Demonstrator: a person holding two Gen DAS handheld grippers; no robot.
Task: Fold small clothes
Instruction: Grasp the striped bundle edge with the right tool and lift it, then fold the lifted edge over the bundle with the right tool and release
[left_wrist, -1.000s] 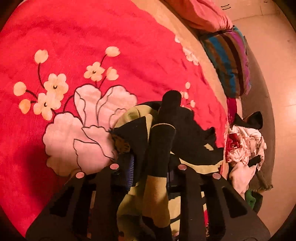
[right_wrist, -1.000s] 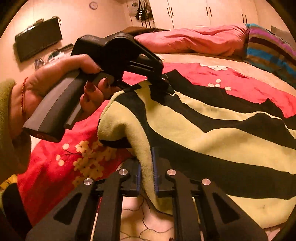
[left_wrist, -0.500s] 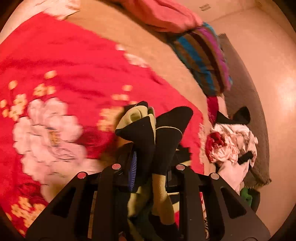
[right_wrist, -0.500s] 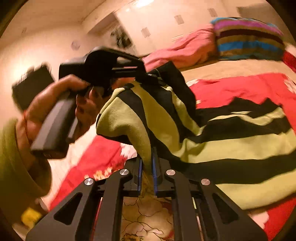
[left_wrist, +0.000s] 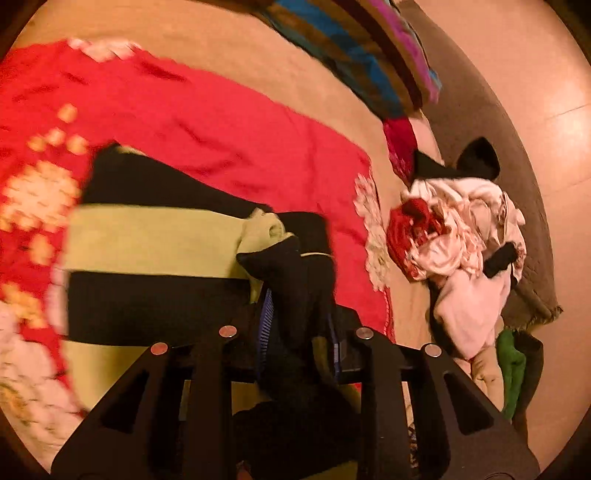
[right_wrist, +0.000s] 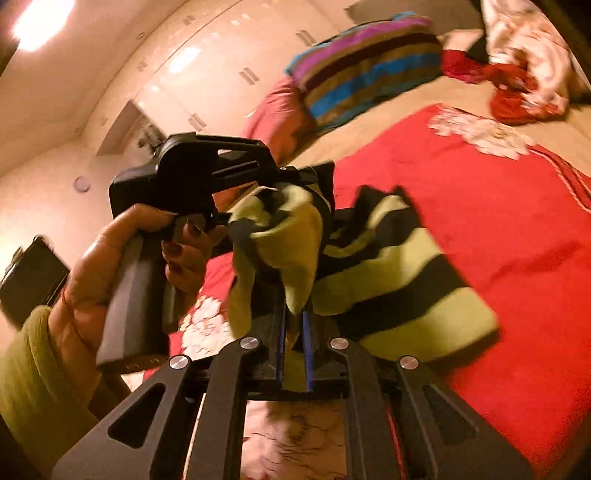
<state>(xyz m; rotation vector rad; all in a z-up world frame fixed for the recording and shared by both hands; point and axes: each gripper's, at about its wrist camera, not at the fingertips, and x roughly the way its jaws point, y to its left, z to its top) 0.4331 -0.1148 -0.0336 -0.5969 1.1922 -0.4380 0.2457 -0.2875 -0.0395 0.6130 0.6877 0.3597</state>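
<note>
- The bed (left_wrist: 229, 48), under a tan sheet, carries everything here.
- A red floral blanket (right_wrist: 517, 229) covers most of the bed, its border running near the bed's right edge in the left wrist view.
- The black-and-green striped garment (right_wrist: 399, 291) lies on the red floral blanket, one end lifted and bunched between the two grippers.
- A striped pillow (right_wrist: 365, 70) sits at the head of the bed.
- A heap of pale and red clothes (left_wrist: 461, 236) lies at the bed's right edge.
- The left gripper (left_wrist: 301, 328), held in a hand (right_wrist: 122, 266) with an olive sleeve, pinches dark folds of the garment between its jaws.
- The right gripper (right_wrist: 294, 332) has its jaws pressed onto a green fold of it.
</note>
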